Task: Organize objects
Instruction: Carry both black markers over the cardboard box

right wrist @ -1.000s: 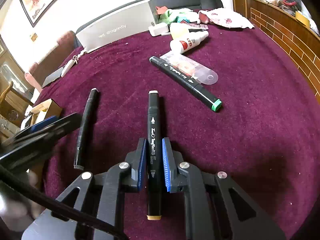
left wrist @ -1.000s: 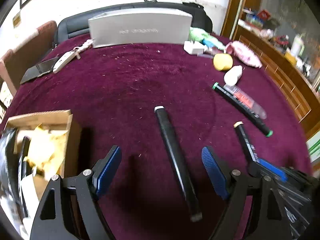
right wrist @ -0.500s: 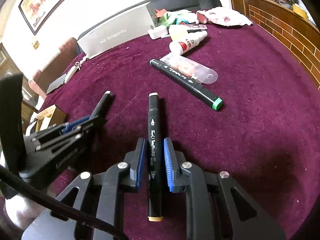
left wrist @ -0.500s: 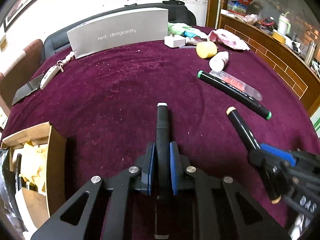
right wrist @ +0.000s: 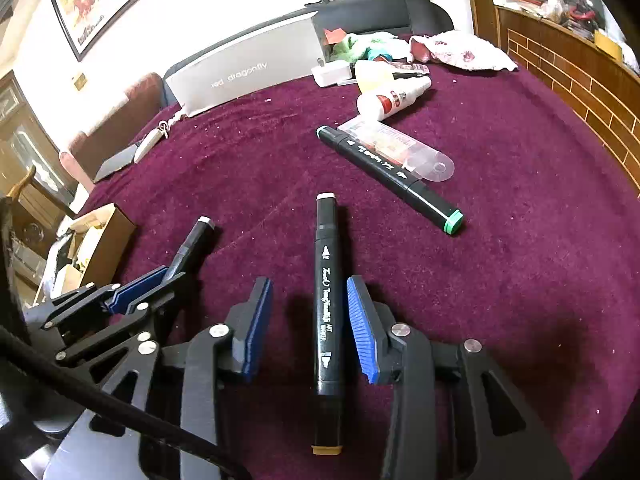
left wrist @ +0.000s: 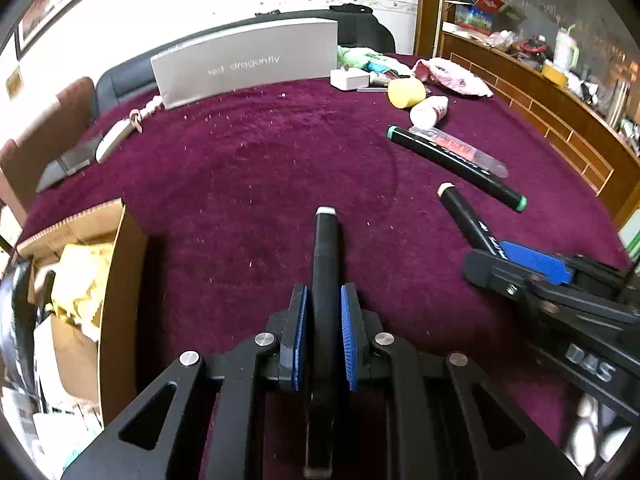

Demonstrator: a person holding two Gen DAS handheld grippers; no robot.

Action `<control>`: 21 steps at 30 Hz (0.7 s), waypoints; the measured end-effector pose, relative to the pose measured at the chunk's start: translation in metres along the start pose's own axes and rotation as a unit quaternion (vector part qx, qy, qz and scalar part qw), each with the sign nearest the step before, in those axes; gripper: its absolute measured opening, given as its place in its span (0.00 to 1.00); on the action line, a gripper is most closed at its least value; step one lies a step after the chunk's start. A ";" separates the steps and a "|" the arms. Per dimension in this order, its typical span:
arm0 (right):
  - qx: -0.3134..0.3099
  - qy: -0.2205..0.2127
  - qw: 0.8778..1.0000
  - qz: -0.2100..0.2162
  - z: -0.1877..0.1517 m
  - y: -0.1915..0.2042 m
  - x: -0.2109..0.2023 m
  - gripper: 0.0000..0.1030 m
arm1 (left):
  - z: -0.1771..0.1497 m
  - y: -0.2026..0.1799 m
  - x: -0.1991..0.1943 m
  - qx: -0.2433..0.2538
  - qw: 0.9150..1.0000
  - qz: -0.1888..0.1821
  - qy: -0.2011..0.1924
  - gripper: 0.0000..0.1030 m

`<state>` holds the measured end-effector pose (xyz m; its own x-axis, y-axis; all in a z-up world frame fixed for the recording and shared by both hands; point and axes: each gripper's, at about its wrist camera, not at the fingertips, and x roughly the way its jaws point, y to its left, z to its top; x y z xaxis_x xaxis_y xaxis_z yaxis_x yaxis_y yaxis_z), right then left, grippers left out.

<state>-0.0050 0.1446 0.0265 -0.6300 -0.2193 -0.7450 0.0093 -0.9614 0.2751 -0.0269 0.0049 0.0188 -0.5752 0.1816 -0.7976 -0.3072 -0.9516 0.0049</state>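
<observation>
My left gripper is shut on a slim black marker with a white tip, held over the maroon tablecloth; it also shows in the right wrist view. My right gripper is open, its blue pads either side of a black art marker with a tan end cap that lies on the cloth. That marker also shows in the left wrist view. A third black marker with green caps lies further back on the right.
An open cardboard box with yellow paper stands at the left edge. A grey "red dragonfly" box, white adapter, yellow cup, white bottle, clear tube, cloths and a key fob lie at the back.
My right gripper has opened and let go of the tan-capped marker, which now lies on the cloth. My left gripper, which closed on the slim marker earlier, stays shut on it.
</observation>
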 end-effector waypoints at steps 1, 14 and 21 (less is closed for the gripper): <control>-0.004 0.000 1.000 -0.011 0.000 0.001 0.000 0.29 | -0.002 0.002 -0.004 0.000 1.000 -0.003 0.000 0.11; -0.003 0.019 0.999 -0.035 -0.006 0.006 -0.007 0.12 | -0.031 0.010 -0.086 0.027 0.997 0.009 -0.065 0.11; 0.014 0.031 0.999 -0.011 -0.023 0.011 -0.023 0.12 | -0.042 0.019 -0.105 0.024 0.996 0.015 -0.080 0.11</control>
<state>0.0278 0.1349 0.0326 -0.5808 -0.2096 -0.7866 -0.0254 -0.9611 0.2749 0.0596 -0.0423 0.0773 -0.6965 0.1941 -0.6908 -0.3224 -0.9447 0.0597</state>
